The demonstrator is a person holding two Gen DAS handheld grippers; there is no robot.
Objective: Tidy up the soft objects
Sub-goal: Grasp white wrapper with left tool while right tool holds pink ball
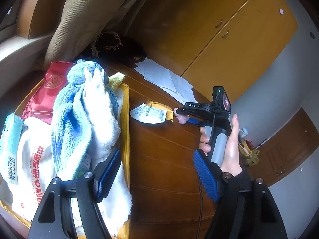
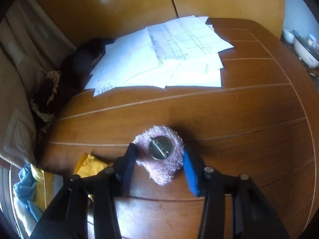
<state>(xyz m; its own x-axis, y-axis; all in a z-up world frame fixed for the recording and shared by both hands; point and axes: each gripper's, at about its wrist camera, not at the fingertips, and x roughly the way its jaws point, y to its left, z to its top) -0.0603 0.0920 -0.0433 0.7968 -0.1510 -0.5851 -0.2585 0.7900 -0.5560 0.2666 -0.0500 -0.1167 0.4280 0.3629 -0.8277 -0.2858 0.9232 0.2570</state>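
The right gripper (image 2: pixel 159 159) is pointing steeply down at the wooden table (image 2: pixel 249 119), and its blue ribbed pads are bracketing a fluffy pink brooch (image 2: pixel 159 167) that is lying face down, with a round metal pin-back showing in its fuzzy, shaggy pile. The left pad is touching the fluff; the right pad is sitting just at its edge, so whether the grip is firm cannot be told. A crumpled yellow packet (image 2: pixel 89 165) is lying just beside the left finger. Past the brooch, smooth grooved planks are running bare to a fan of white paper sheets (image 2: pixel 159 63) near the far edge, with a dark fringed cloth (image 2: pixel 65 73) slumping beside them.

The left gripper (image 1: pixel 157 173) is hovering with its jaws wide apart and nothing between them, above open tabletop. Just to its left, a yellow cardboard box (image 1: pixel 125 119) is holding a blue terry towel (image 1: pixel 69 119), a white towel (image 1: pixel 107 123), a red pouch (image 1: pixel 47 91) and a printed white bag (image 1: pixel 33 169). Farther off, a hand (image 1: pixel 229 139) is gripping the right gripper's handle, with yellow cupboard doors (image 1: pixel 239 49) behind.
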